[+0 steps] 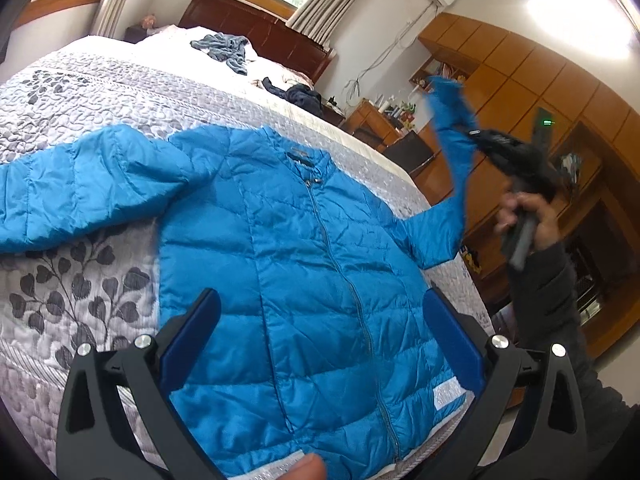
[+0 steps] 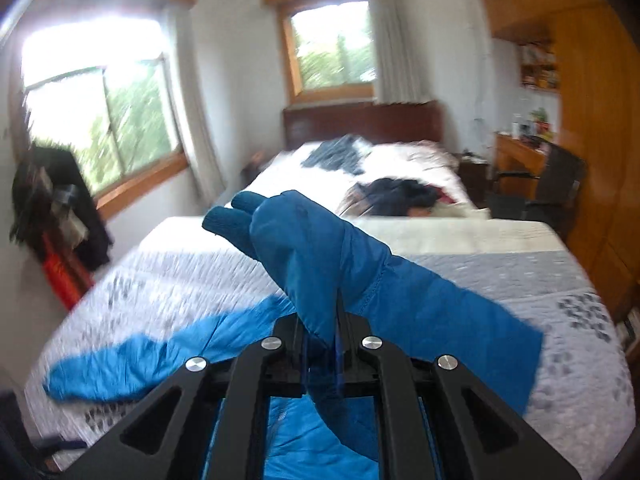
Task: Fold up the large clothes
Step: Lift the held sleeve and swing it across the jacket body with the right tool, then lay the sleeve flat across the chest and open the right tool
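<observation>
Bedding in grey and white, a quilted bedspread printed with dark leaves, carries the blue puffer jacket, which lies front up and zipped, collar toward the headboard. Its one sleeve lies spread across the quilt toward the camera's left; the other sleeve is lifted clear of the bed, pinched near the cuff by the right gripper, whose jaws are clamped tight on the fabric. The raised sleeve blocks much of the right wrist view, hiding the middle of the bed behind it. The left gripper hangs over the jacket's lower half with its blue-padded fingers spread wide and nothing between them. A hand in a dark sleeve grips the right tool's handle. Farther up the bed lie a crumpled grey-blue garment and a dark heap, possibly more clothes, though blur makes that uncertain. Wooden wardrobes and a cluttered desk stand beside the bed.
</observation>
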Tool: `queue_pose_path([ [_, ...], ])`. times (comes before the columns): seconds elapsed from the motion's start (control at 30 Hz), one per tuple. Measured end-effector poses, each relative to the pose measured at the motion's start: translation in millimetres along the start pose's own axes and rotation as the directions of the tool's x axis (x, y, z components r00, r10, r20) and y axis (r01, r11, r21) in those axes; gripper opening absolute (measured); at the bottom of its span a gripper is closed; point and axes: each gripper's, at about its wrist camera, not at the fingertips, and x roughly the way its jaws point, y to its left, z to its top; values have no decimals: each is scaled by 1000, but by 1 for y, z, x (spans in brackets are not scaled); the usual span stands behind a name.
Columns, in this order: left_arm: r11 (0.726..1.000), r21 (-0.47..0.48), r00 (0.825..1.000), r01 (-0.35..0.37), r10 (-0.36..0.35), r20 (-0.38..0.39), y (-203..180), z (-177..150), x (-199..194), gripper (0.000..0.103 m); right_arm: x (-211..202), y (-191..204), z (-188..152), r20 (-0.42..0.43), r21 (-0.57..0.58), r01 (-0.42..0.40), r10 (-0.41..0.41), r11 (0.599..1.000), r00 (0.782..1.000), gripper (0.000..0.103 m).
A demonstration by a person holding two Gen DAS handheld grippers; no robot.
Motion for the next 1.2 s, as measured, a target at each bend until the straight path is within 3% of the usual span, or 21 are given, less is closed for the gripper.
queue_pose_path([
  [0.17,999,-47,1000,23,-23,3,17,20,10,100,80,69,-51,-150,-124,-56,37,991,988,9],
  [0.33,984,-140,993,112,-115,-11,35,52,37,100,131,105,-117,-303,-197,-104,40,975,952,9],
  [0.37,977,-168,991,129,-134,-19,40,57,46,100,138,107,-129,-334,-209,-125,49,970,941,13],
  [0.43,954,-248,982,170,-185,-41,54,68,73,100,141,115,-145,-362,-225,-158,68,962,930,29],
  [0.5,913,-356,968,200,-239,-69,69,74,108,100,123,105,-152,-333,-205,-150,75,967,940,51],
  [0.6,876,-436,951,207,-285,-122,74,77,156,100,87,88,-156,-269,-181,-130,78,975,960,64],
  [0.73,893,-429,940,133,-251,-232,56,82,219,100,26,55,-172,-202,-105,-123,100,987,974,69],
  [0.87,920,-390,950,35,-153,-274,42,94,245,98,-19,23,-190,-162,-16,-100,96,995,982,69],
  [0.9,925,-380,957,10,-119,-266,41,97,245,96,-31,14,-197,-150,16,-99,101,995,984,69],
  [0.97,939,-342,954,-42,-64,-292,40,105,248,49,-47,2,-205,-131,64,-102,110,993,985,69],
  [1.03,948,-309,956,-78,-17,-292,41,111,246,26,-57,-6,-212,-117,95,-101,112,990,987,69],
  [1.2,965,-246,974,-91,36,-222,41,131,222,17,-69,-24,-232,-113,166,-103,123,981,986,69],
])
